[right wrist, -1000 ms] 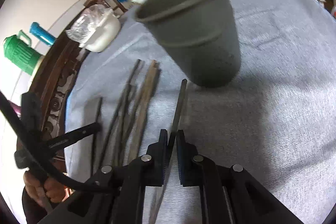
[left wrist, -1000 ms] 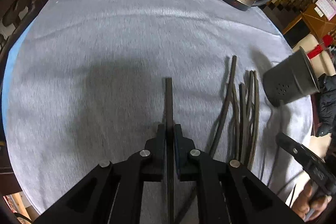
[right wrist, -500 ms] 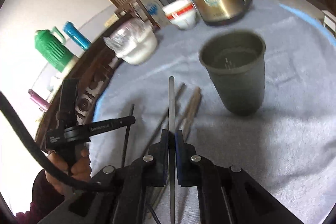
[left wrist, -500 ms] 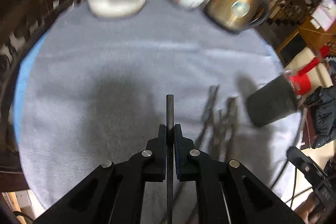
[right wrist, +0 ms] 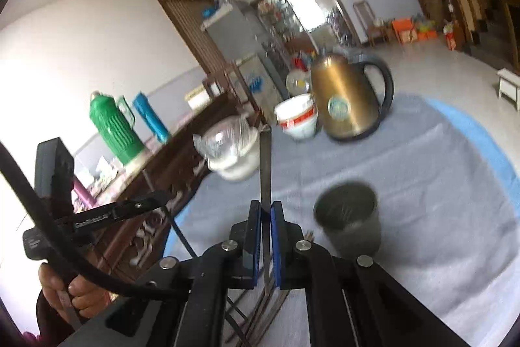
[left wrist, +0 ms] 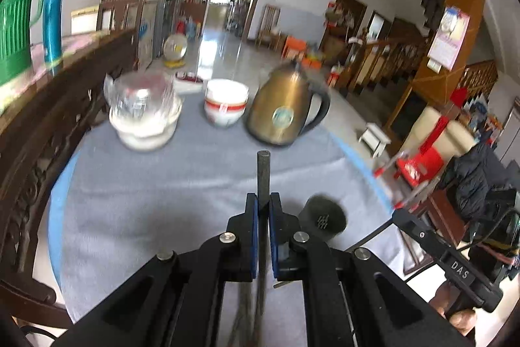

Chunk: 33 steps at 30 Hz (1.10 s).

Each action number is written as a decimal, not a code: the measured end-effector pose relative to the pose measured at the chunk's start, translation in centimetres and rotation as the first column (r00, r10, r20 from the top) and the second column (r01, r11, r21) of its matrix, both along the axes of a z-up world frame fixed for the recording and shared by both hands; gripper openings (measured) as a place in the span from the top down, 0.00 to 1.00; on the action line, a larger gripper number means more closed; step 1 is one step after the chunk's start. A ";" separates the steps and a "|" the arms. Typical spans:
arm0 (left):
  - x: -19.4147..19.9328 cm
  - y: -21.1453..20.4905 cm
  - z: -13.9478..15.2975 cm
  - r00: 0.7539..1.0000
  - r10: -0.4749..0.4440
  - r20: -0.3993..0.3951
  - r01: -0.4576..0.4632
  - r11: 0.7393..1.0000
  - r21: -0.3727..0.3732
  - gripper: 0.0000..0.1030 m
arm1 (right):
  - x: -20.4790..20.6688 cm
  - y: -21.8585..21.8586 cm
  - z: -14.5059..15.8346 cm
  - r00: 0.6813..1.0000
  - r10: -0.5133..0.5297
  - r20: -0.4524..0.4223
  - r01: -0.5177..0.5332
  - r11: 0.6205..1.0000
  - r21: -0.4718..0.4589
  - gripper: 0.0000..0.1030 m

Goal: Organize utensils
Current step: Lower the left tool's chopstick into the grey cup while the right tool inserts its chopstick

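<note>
My left gripper is shut on a dark chopstick that sticks up ahead of the pads, lifted off the table. My right gripper is shut on another dark chopstick, also raised. A dark grey utensil cup stands upright on the grey cloth just right of the right gripper; it also shows in the left wrist view. More dark chopsticks lie on the cloth below the grippers, mostly hidden.
At the table's far side stand a brass kettle, a red-and-white bowl and a white basin with a plastic bag. A carved wooden rail runs along the left. Green and blue flasks stand behind it.
Both grippers have risen and tilted up from the table, each carrying its chopstick. The views now look across the room instead of down at the cloth.
</note>
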<state>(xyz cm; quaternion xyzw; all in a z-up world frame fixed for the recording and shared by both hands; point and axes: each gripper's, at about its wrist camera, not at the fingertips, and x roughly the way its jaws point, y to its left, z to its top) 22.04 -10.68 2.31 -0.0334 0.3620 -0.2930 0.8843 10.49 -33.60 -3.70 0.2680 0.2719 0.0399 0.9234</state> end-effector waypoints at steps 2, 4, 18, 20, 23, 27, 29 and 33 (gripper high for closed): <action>0.1 -0.7 1.8 1.000 0.006 0.028 -0.005 1.000 -0.021 0.94 | 0.0 -0.6 1.7 0.999 -0.027 0.039 0.028 0.999 -0.023 0.94; 0.1 -1.5 3.9 0.998 0.005 0.062 -0.002 0.999 -0.049 0.94 | 0.0 -1.1 3.0 0.996 -0.051 0.067 0.054 0.997 -0.048 0.94; 2.2 -10.3 5.1 0.987 0.048 0.150 -0.029 0.992 -0.125 0.94 | 1.3 -4.3 5.9 0.978 -0.191 0.089 0.208 0.945 -0.253 0.94; 2.5 -11.1 3.4 0.991 0.046 0.124 -0.032 0.994 -0.106 0.94 | 1.5 -4.9 4.4 0.979 -0.196 0.046 0.202 0.948 -0.245 0.94; 3.2 -12.3 0.5 0.998 0.028 0.063 -0.025 0.999 -0.043 0.94 | 2.0 -5.4 2.4 0.980 -0.196 -0.019 0.188 0.959 -0.213 0.94; 3.4 -12.3 -1.3 1.000 0.017 0.012 -0.018 1.000 0.021 0.94 | 2.2 -6.3 0.3 0.979 -0.183 -0.090 0.170 0.975 -0.140 0.92; 3.3 -11.9 -1.4 1.000 0.011 0.008 -0.011 0.999 0.033 0.92 | 2.1 -6.8 -0.6 0.979 -0.165 -0.120 0.156 0.985 -0.079 0.90; 2.1 -10.6 -1.1 0.999 -0.014 0.032 0.012 0.998 0.054 0.49 | 1.7 -7.0 -1.4 0.982 -0.138 -0.132 0.139 0.990 -0.003 0.88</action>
